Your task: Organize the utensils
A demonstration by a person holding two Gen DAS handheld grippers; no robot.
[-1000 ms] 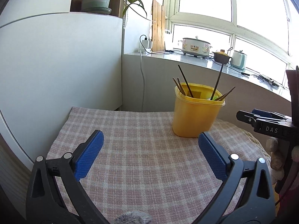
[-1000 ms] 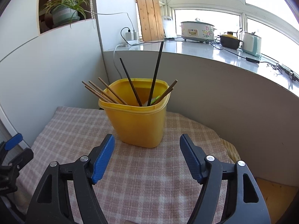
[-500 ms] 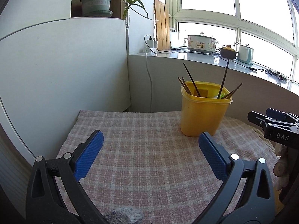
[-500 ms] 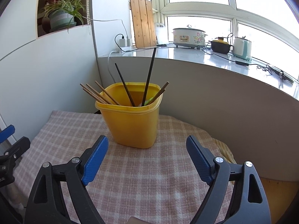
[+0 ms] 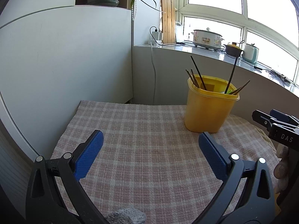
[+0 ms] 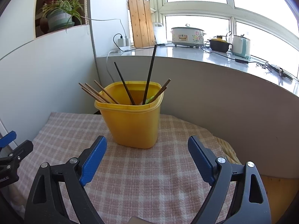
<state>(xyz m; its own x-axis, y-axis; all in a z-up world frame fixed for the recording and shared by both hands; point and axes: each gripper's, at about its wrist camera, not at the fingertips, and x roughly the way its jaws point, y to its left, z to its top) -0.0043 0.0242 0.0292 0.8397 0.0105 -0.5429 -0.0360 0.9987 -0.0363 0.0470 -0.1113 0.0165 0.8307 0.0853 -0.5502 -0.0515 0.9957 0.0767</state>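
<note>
Right wrist: yellow container [image 6: 136, 123] stands just beyond open-jawed right gripper [image 6: 147, 155].

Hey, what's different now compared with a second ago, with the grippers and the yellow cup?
The right gripper has just been opening wider, with nothing between its jaws. The left gripper is open and empty as before. The yellow cup and its chopsticks stayed put on the checked cloth.

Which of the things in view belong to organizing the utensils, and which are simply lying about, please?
For the job: chopsticks, yellow tub, left gripper and right gripper, both open.

Lying about: plant, wooden board, cooker, dark pot, kettle, checked cloth.
</note>
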